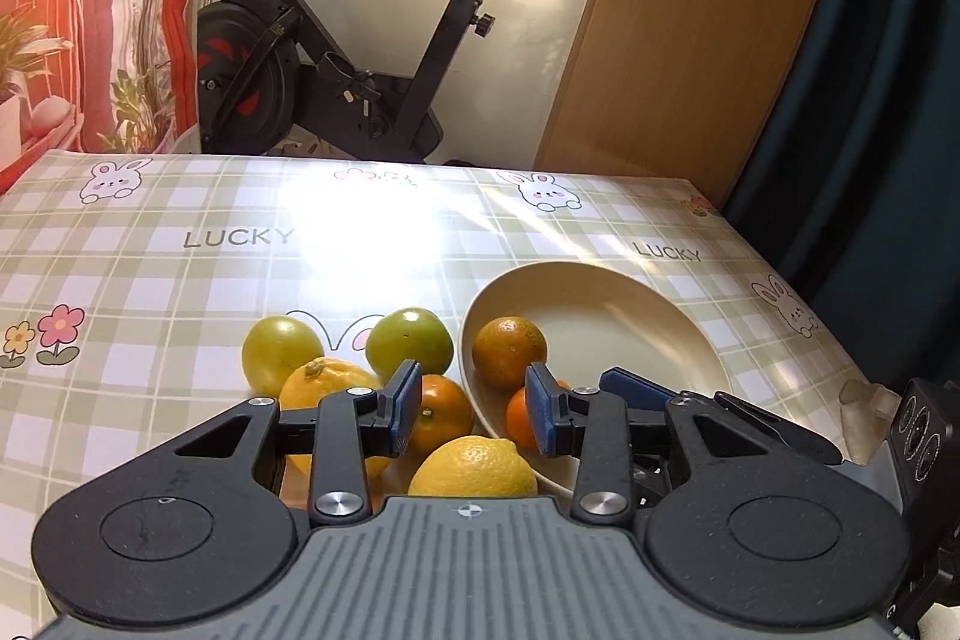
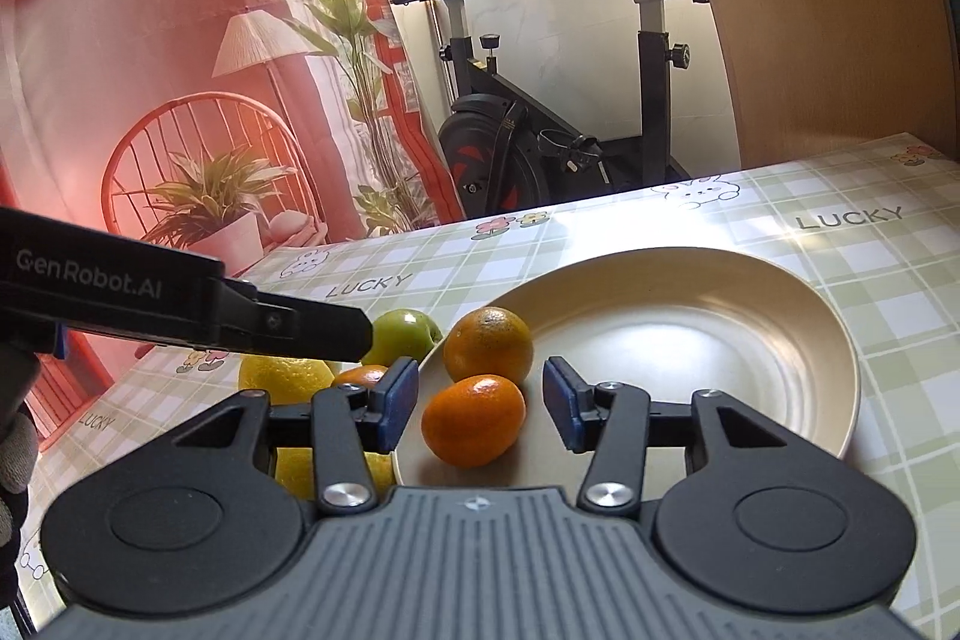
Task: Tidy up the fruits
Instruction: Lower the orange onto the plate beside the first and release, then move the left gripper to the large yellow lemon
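My left gripper is open above a cluster of fruit on the table, with nothing pressed between its pads. Under it lie an orange and a lemon; a yellow citrus and two green fruits lie further left. My right gripper reaches over the near rim of a cream plate. A small orange mandarin rests on the plate between its blue pads, with gaps on both sides. A darker orange sits just behind it on the plate.
The table carries a green checked cloth with rabbits and "LUCKY" print. An exercise bike stands beyond the far edge, a wooden panel at the right. A gloved hand shows at the left edge.
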Motion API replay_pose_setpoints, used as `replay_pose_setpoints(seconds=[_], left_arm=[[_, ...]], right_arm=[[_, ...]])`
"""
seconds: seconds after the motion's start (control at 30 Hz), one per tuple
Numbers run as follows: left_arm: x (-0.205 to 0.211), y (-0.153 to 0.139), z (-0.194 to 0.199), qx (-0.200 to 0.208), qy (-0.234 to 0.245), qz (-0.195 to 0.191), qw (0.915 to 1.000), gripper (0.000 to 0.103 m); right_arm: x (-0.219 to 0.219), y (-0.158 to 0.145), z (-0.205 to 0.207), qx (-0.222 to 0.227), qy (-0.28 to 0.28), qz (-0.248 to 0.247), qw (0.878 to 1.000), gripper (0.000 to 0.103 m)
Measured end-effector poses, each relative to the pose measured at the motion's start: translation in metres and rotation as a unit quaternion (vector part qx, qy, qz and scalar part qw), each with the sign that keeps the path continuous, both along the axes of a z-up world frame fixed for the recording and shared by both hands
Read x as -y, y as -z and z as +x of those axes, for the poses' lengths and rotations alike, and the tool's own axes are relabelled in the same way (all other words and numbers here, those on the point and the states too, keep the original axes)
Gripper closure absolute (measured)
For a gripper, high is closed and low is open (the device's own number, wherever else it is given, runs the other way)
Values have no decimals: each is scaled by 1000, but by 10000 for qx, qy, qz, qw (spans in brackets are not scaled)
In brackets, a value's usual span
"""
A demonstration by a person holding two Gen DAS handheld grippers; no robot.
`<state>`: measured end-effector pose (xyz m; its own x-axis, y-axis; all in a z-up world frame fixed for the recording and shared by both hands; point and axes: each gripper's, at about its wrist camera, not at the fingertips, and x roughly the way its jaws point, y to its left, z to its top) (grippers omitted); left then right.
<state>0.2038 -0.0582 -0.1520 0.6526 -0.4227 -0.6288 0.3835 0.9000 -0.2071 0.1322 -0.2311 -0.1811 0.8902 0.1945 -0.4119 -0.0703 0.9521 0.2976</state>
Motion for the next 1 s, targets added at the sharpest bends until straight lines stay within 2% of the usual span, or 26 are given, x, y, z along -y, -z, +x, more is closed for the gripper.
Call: replay_pose_setpoints(seconds=[0.2,0.4,0.6,0.7,0.93,1.0], left_arm=[[-36,4,-7,-214,-463,-313,9982,63],[-41,12,-11,-339,-445,-355,9978,63],[-38,19,-14,-420,-345,-385,9978,62],[-39,20,-16,-465,-336,-407,9975,57],[-36,22,-15,-504,-249,-443,9974,55],[-35,24,-15,-561,-222,-476,9970,50]], right_arm=[[-13,-4,-14,276,-154,-309,9990,52],[-40,-5,-26,495,-559,-830,9938,52],[-50,-3,-25,459,-798,-980,9909,49],[-52,-2,-25,420,-926,-990,9899,46],[-62,2,-20,269,-1258,-1192,9845,44],[-62,3,-18,208,-1305,-1190,9841,44]])
